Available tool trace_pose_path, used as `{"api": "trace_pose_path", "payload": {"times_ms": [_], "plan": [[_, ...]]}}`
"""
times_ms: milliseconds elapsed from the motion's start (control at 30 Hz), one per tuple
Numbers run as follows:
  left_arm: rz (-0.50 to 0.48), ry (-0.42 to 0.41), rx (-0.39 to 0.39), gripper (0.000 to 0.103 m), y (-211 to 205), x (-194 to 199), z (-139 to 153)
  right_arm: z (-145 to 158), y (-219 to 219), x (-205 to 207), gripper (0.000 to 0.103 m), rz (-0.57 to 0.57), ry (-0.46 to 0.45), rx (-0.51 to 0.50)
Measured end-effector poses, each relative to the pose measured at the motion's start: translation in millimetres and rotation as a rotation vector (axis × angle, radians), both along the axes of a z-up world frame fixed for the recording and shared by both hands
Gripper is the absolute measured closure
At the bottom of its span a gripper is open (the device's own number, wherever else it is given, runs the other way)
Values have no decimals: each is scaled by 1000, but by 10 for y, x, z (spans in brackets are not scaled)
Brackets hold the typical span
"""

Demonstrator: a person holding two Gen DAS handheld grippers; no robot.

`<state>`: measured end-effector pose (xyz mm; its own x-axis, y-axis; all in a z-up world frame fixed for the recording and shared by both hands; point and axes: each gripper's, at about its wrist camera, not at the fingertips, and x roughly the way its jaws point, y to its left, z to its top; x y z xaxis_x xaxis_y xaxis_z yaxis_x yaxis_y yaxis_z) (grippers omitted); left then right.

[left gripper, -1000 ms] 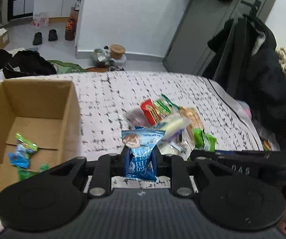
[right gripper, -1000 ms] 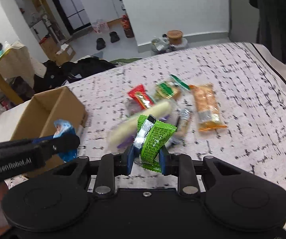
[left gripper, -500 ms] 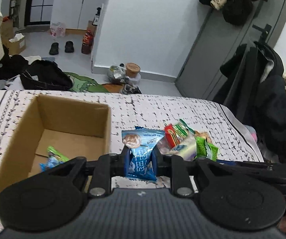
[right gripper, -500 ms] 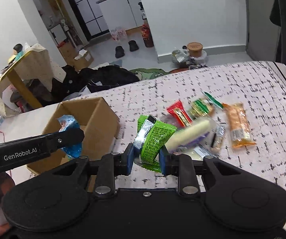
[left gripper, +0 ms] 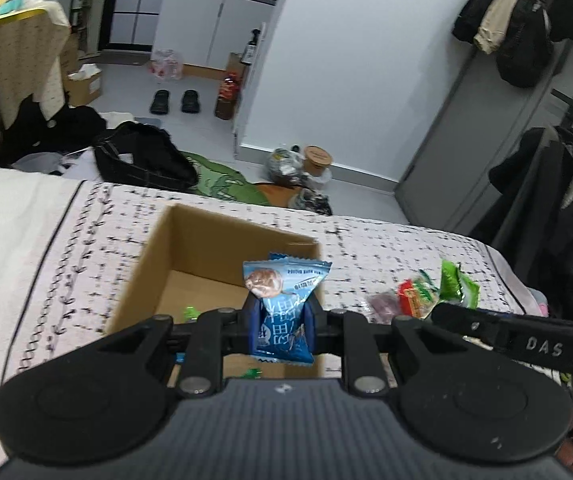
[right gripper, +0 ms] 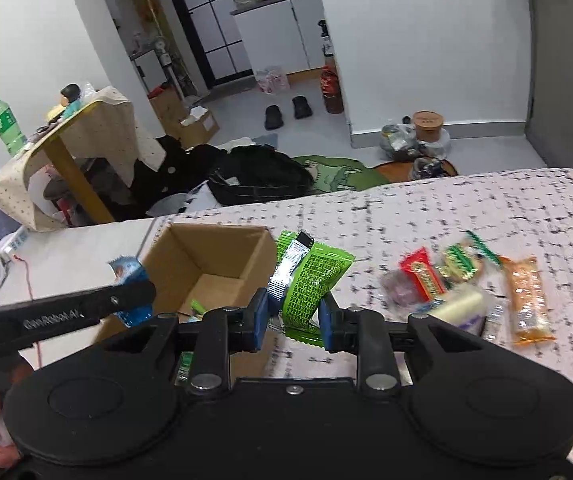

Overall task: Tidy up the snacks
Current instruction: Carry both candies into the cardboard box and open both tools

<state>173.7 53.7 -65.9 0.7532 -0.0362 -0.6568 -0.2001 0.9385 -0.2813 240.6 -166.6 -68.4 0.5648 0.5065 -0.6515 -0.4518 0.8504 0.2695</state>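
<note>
Blue snack packet is pinched upright between the closed fingers of the left gripper, long axis vertical, crimped top edge uppermost. In the left wrist view it is framed directly against the open mouth of the cardboard box, which lies just ahead of and below the fingers. The box's right wall appears right behind the packet, so the packet is judged to sit toward the box's right side rather than its centre.

Green snack packet is clamped in the right gripper, fingers closed on its lower half, long axis tilted up and to the right, silver seam facing left. The box is seen left of and beyond it. This packet looks to be over the box's right wall or just outside it; exact overlap cannot be told from the fisheye.

Key relation: the left gripper is the nearer one to the box opening, with the right gripper beside it on the right. A release is judged workable first on the left. The right one probably needs a further leftward shift.

A few small green and blue wrappers are already lying on the box floor.

The remaining loose snacks are left in a cluster on the patterned bedspread, right of the box and well apart from it.
</note>
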Motion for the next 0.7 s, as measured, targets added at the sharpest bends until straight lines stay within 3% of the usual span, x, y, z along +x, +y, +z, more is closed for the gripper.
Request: {"api": "trace_pose_path", "payload": {"times_ms": [533, 600, 667, 700], "plan": [[131, 87, -18, 78, 350, -119, -190, -22, 635, -75, 76, 148, 45, 17], [141, 76, -29, 73, 382, -144, -179, -28, 667, -82, 76, 152, 48, 18], [154, 76, -21, 57, 382, -148, -168, -27, 684, -84, 76, 154, 52, 16], [166, 77, -10, 53, 383, -153, -155, -31, 689, -85, 74, 156, 57, 17]]}}
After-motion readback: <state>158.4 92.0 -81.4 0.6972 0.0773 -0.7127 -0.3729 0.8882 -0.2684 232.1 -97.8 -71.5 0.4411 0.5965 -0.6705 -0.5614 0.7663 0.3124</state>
